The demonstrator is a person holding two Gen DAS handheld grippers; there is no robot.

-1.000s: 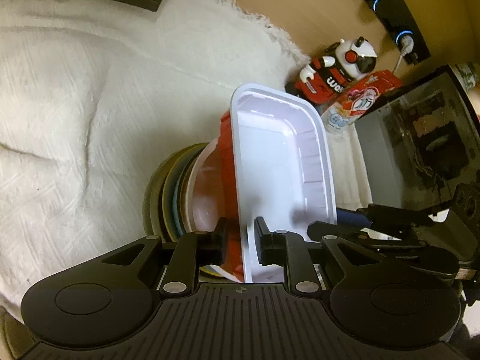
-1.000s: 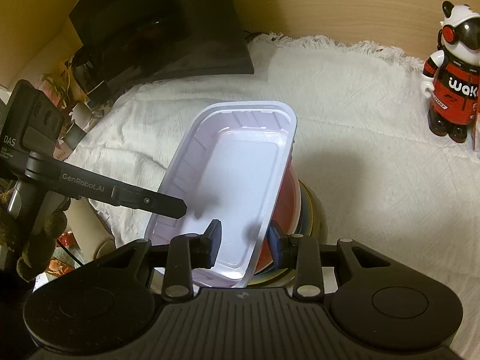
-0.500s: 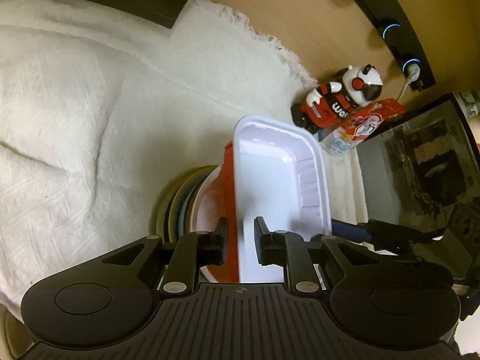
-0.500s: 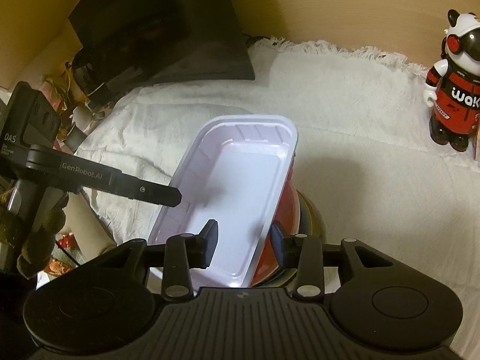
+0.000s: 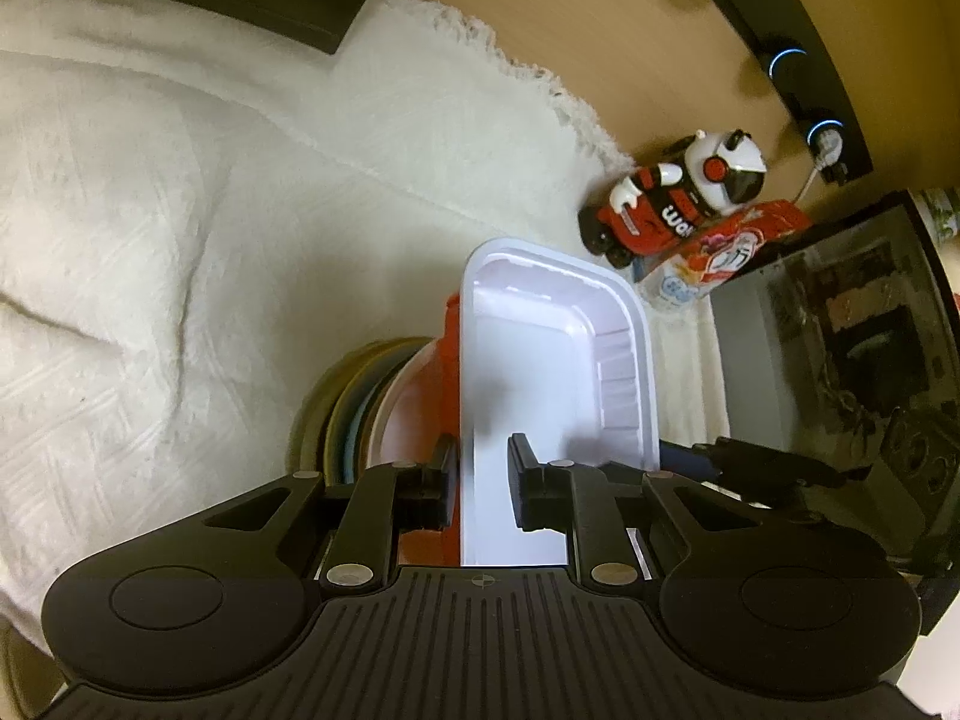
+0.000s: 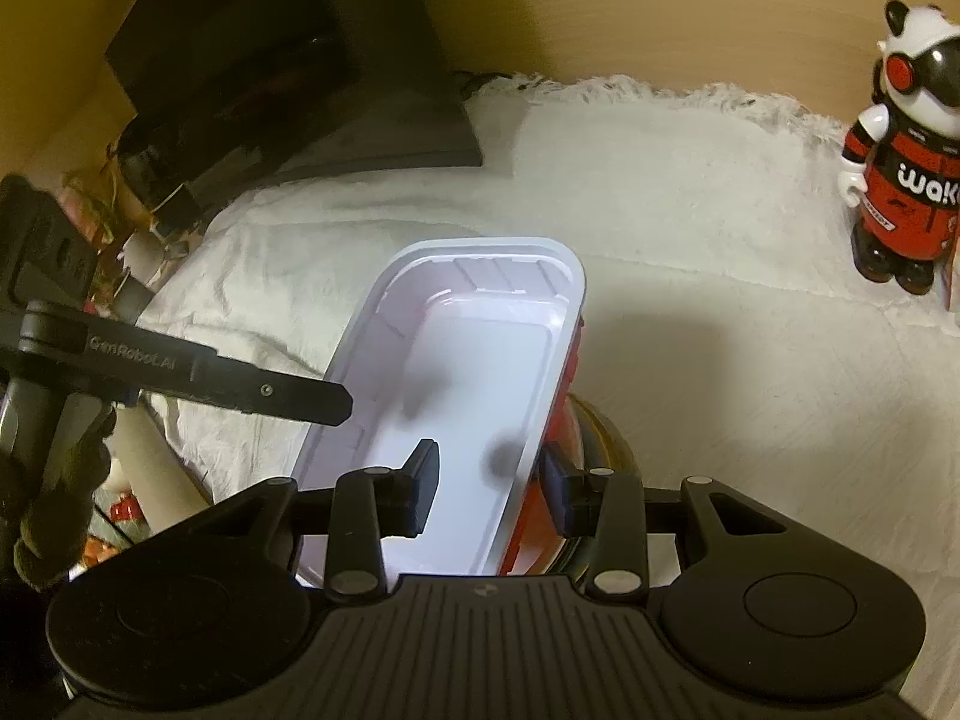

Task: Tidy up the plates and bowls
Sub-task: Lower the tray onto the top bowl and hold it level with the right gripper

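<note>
**Both grippers pull back from the stacked dishes**

Compared with a second ago, both cameras sit farther from the stack: the white rectangular tray [image 5: 540, 372] looks smaller in each view and more of the white cloth [image 5: 180, 210] shows around it.

Seen from the left wrist, the left gripper [image 5: 478, 483] straddles the tray's near long rim, one finger inside the tray, the other outside against the red bowl [image 5: 450, 360] beneath it. A gap shows between the inner finger and the rim, so the jaws stand narrowly parted rather than clamped. Under the red bowl and off to the gripper's left lies a stack of plates [image 5: 354, 408], pale and olive edges fanned out.

From the right wrist, the right gripper [image 6: 489, 489] likewise straddles the tray [image 6: 480, 372], its left finger inside, its right finger outside by the red bowl [image 6: 564, 396]. Its jaws are moderately apart, with space visible on the inner side of the rim. The left gripper's finger reaches in from this camera's left toward the tray's far rim.

Ahead and to the right of the right gripper stands a panda figurine [image 6: 906, 150] in red, well apart from the tray; the left view shows it [image 5: 678, 198] beyond the tray beside a red snack packet [image 5: 732, 246].
</note>
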